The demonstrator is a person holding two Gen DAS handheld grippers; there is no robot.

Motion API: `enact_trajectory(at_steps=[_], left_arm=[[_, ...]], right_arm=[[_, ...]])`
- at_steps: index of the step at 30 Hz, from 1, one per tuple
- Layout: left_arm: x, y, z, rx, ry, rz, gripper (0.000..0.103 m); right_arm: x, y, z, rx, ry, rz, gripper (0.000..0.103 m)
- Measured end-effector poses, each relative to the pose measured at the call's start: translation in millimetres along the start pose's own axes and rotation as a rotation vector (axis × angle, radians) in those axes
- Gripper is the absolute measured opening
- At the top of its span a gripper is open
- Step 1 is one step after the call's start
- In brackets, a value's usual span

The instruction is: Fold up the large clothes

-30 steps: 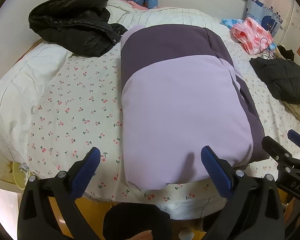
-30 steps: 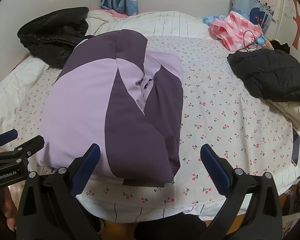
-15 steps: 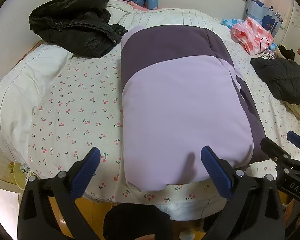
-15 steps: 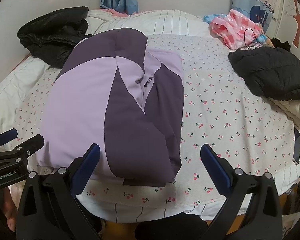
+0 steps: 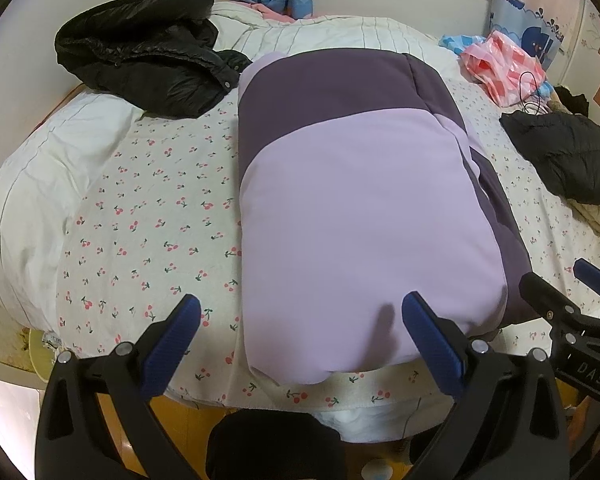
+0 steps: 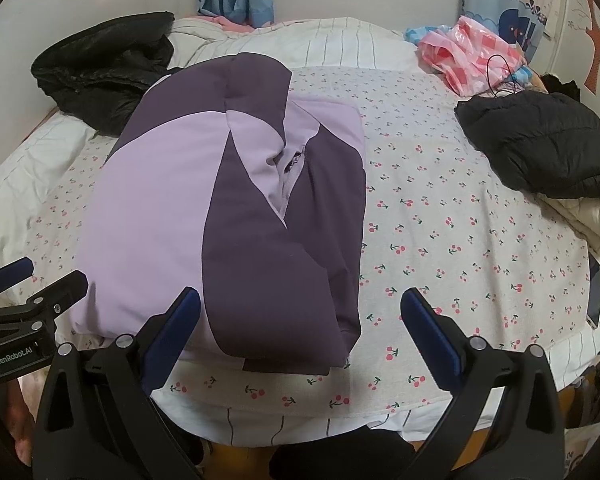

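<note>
Here we hold the left claw (image 5: 300, 338) spread empty over the near hem of the folded purple jacket (image 5: 356, 216), which lies mid-bed (image 5: 140, 216); right of that jacket, our right claw (image 6: 300, 332) hangs equally wide, gripping nothing.

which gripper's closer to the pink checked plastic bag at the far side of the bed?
Right, likely. The pink checked plastic bag lies far right on the bed; the right gripper hangs by the near edge on that side, the left gripper further left.
</note>
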State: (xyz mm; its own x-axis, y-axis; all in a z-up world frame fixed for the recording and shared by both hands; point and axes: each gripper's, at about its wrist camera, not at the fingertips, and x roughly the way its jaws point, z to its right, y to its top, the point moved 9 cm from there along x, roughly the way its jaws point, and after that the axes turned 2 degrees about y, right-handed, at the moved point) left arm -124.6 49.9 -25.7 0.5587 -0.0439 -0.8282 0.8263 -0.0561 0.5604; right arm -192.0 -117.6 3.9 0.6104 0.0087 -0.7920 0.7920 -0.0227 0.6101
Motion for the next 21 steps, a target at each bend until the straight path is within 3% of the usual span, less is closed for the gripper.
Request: enact_trajectory(at_steps=[21], left_arm=[[3.8,1.5,4.4,0.018,0.006,0.004,0.097]], right_arm=[[3.9,-1.8,1.2,0.009,0.002,-0.007,0.097]])
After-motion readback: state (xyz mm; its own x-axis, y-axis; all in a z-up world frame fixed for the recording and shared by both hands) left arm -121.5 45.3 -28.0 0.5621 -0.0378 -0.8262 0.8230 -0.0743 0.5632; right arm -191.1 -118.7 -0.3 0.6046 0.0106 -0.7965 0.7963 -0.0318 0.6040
